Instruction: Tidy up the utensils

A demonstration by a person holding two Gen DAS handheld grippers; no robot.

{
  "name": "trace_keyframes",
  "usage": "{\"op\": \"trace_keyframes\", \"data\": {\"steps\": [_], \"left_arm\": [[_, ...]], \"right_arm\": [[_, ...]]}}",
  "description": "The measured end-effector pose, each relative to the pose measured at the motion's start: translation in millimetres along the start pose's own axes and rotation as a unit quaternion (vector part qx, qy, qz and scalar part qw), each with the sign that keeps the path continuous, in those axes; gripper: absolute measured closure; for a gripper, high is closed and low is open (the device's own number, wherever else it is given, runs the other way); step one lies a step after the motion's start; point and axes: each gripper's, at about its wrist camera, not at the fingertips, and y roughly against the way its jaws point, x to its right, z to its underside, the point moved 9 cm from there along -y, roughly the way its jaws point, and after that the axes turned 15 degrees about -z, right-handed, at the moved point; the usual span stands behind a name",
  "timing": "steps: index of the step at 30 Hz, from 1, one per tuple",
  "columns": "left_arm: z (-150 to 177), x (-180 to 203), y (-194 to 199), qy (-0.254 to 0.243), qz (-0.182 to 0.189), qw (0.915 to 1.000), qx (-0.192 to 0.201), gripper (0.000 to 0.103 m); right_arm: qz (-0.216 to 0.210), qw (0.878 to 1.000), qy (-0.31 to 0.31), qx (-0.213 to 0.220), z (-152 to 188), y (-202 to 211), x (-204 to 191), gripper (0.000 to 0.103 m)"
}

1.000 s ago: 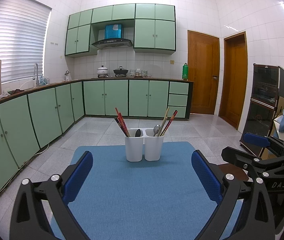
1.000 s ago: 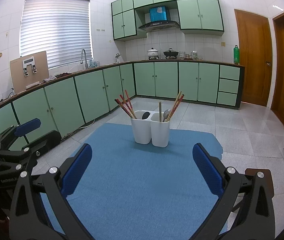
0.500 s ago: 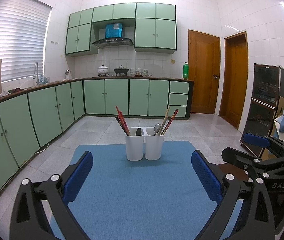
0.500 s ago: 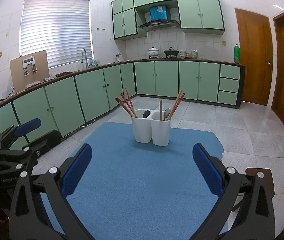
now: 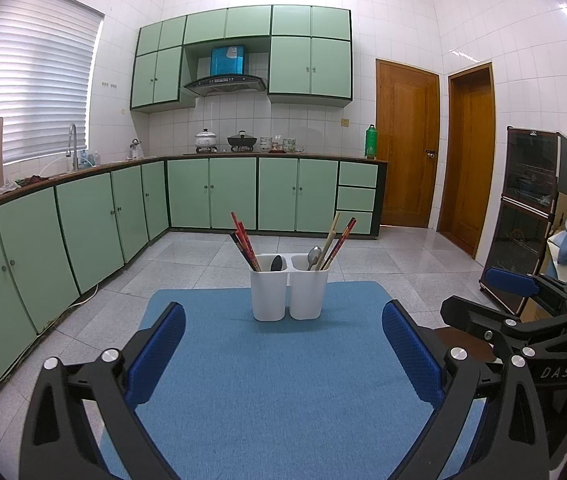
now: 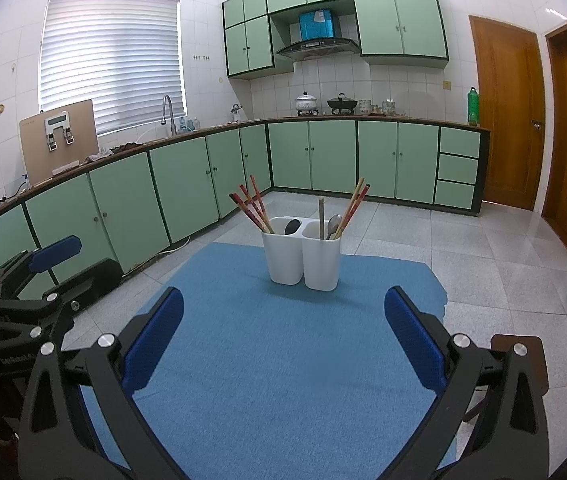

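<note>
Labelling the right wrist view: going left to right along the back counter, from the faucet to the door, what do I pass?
Faucet → white pot → black wok → green bottle.

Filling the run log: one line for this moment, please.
left gripper: open | right gripper: open | utensils: in cups | mat: bare

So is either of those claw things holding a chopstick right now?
No: the left gripper and the right gripper are both open and empty, and the chopsticks stand in the white holders.
</note>
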Motion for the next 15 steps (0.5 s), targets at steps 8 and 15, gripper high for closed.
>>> {"op": "trace_keyframes", "data": {"steps": [8, 15], "left_arm": [[-0.5, 0.2, 0.1, 0.000, 0.000, 1.0000, 0.000, 0.006], [5.7, -1.1, -4.0, 0.000, 0.000, 1.0000, -0.005, 0.006]], "right_arm": [[0.000, 1.000, -0.002, -0.003, 5.3, -3.5, 0.0, 0.005], [0.000, 1.000, -0.003, -0.005, 6.6, -4.2, 2.4, 0.005]]}}
